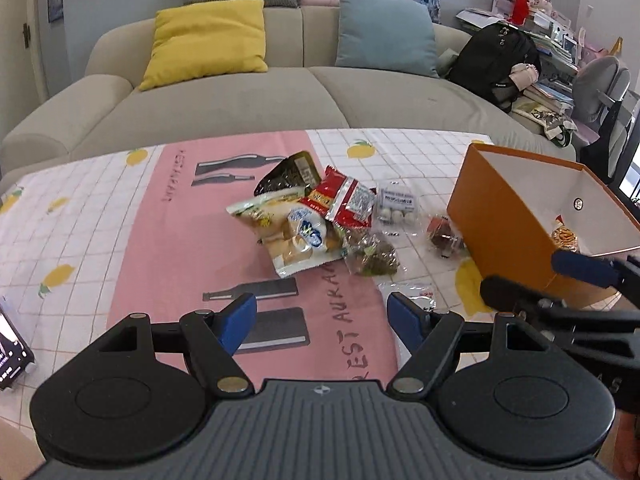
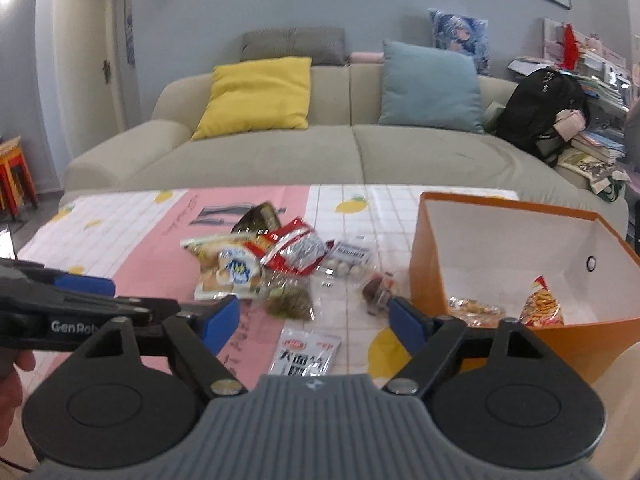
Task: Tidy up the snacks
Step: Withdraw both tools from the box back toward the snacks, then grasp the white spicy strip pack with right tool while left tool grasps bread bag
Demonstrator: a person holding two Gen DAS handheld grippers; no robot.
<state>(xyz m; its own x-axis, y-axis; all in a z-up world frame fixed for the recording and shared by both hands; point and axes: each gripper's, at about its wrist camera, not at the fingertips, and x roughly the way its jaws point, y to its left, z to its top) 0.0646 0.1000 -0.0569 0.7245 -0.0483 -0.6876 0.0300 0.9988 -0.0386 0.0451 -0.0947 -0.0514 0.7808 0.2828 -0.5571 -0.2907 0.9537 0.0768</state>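
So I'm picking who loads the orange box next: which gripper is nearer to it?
Right. The right gripper hangs open beside the orange box, one finger by its near corner. The left gripper is open farther left, over the pink cloth.

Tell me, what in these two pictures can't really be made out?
- Orange box: in the left wrist view its near wall hides most of the inside; the right edge cuts it off.
- White packet: in the right wrist view the gripper body covers its lower end; its print is blurred.
- Phone: cut off by the left edge of the left wrist view.
- Snack pile: labels too blurred to read.
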